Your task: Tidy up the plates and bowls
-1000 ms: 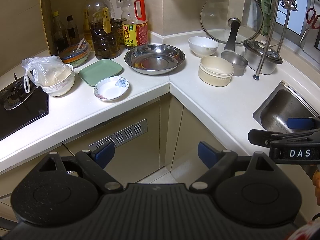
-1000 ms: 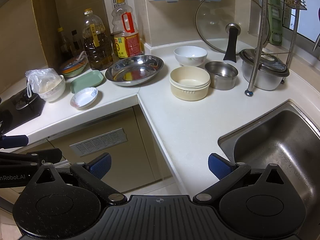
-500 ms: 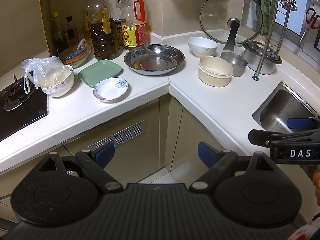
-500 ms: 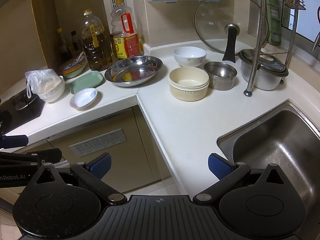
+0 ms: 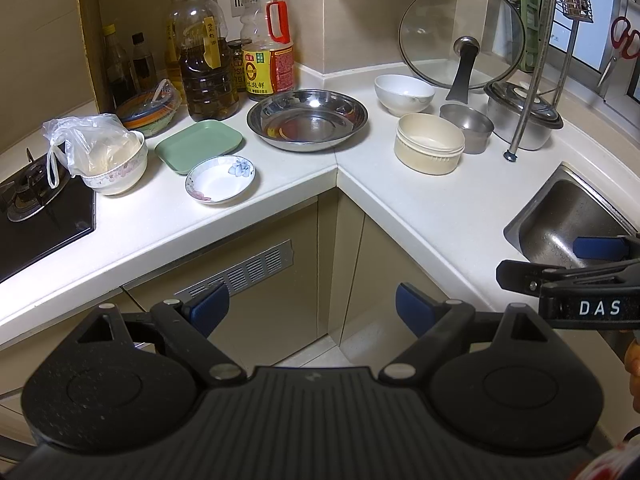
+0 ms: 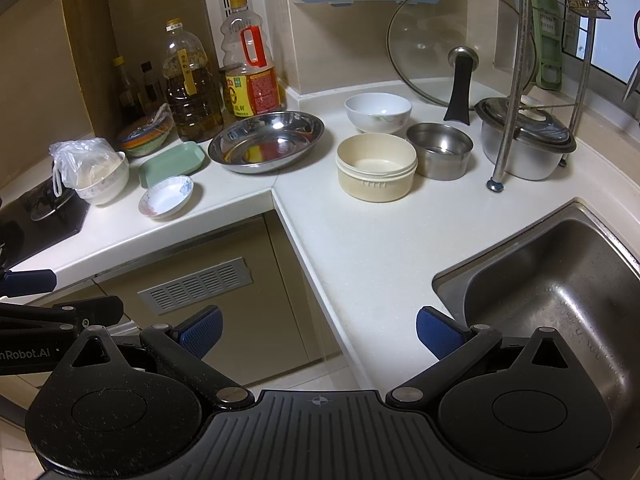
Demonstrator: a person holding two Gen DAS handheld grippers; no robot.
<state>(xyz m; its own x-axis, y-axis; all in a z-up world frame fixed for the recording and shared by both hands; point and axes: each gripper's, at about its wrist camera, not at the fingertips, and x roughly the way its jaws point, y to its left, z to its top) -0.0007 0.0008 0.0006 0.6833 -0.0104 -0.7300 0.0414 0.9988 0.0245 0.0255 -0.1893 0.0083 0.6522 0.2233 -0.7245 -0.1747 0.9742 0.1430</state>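
On the white corner counter stand a large steel plate (image 5: 307,119), a green rectangular dish (image 5: 199,149), a small white saucer with a flower (image 5: 220,179), a cream bowl (image 5: 429,148), a white bowl (image 5: 404,93) and a small steel bowl (image 5: 466,127). The right wrist view shows the same steel plate (image 6: 266,140), cream bowl (image 6: 376,166), white bowl (image 6: 378,111) and saucer (image 6: 166,196). My left gripper (image 5: 312,308) is open and empty, in front of the cabinet below the counter. My right gripper (image 6: 320,330) is open and empty, near the counter's front edge beside the sink.
A floral bowl with a plastic bag (image 5: 108,158) sits by the gas hob (image 5: 36,216). Oil bottles (image 5: 206,56) and stacked coloured bowls (image 5: 148,110) line the back wall. A glass lid (image 5: 462,36), a lidded steel pot (image 5: 524,114), a rack pole (image 5: 532,80) and the sink (image 6: 560,304) are on the right.
Both grippers have moved slightly forward toward the counter; the view has shifted a little. Nothing on the counter has moved.
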